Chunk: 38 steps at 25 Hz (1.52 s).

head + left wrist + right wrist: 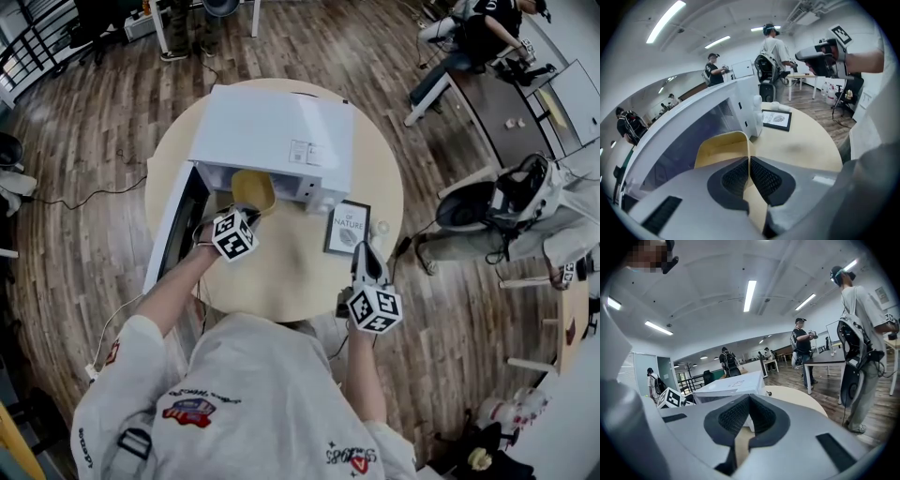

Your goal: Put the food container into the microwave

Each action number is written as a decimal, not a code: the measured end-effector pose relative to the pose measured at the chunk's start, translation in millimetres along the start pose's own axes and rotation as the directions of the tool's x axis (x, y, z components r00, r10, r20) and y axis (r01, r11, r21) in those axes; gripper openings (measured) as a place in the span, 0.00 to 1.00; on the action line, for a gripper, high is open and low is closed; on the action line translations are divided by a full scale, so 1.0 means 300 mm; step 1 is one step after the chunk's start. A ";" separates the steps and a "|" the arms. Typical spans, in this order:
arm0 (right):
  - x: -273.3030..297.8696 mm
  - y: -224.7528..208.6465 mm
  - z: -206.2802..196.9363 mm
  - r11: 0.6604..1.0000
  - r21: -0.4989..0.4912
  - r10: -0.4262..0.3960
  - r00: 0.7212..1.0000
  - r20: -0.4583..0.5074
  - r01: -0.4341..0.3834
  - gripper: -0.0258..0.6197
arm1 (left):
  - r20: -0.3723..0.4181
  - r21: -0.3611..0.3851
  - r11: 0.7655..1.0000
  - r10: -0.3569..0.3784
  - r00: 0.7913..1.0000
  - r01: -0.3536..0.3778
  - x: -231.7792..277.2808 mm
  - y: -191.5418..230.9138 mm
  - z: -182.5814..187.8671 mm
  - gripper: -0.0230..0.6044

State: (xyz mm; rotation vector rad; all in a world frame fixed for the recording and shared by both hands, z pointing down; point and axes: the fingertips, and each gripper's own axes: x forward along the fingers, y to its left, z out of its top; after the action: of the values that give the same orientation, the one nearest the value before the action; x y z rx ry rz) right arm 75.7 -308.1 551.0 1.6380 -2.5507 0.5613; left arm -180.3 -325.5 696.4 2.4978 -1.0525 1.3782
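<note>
Where its jaws meet on the thin side wall, the left hand-held gripper (749,164) pinches the yellow food container (721,146), held at the mouth of the white microwave (272,131), whose door (173,225) is swung open. Right hand-held gripper (749,403): jaws pressed together, empty, over the table (281,277) edge, near a framed picture (348,228).
</note>
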 end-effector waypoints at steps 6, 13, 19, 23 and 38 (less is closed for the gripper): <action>-0.046 -0.062 -0.004 0.998 0.004 -0.062 0.998 0.001 0.062 0.03 | -0.053 0.099 0.995 -0.004 0.999 0.010 0.069 0.033 -0.023 0.06; -0.084 -0.099 -0.024 0.993 0.024 -0.118 0.993 0.002 0.118 0.03 | -0.087 0.181 0.983 0.020 0.996 -0.004 0.133 0.100 -0.032 0.06; -0.106 -0.110 -0.033 0.989 0.025 -0.143 0.990 -0.007 0.143 0.03 | -0.092 0.212 0.977 0.050 0.995 -0.029 0.184 0.168 -0.035 0.06; -0.107 -0.113 -0.037 0.988 0.024 -0.151 0.988 -0.014 0.152 0.03 | -0.105 0.239 0.970 0.075 0.992 -0.048 0.206 0.211 -0.030 0.06; -0.090 -0.112 -0.047 0.988 0.012 -0.151 0.988 -0.034 0.152 0.03 | -0.122 0.324 0.937 0.175 0.977 -0.128 0.277 0.289 -0.001 0.06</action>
State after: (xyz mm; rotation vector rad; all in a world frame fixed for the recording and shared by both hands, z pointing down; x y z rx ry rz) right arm 115.2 -292.5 566.8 1.7923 -2.3784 0.5890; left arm -204.5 -434.1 741.3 2.5114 -1.0900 1.8831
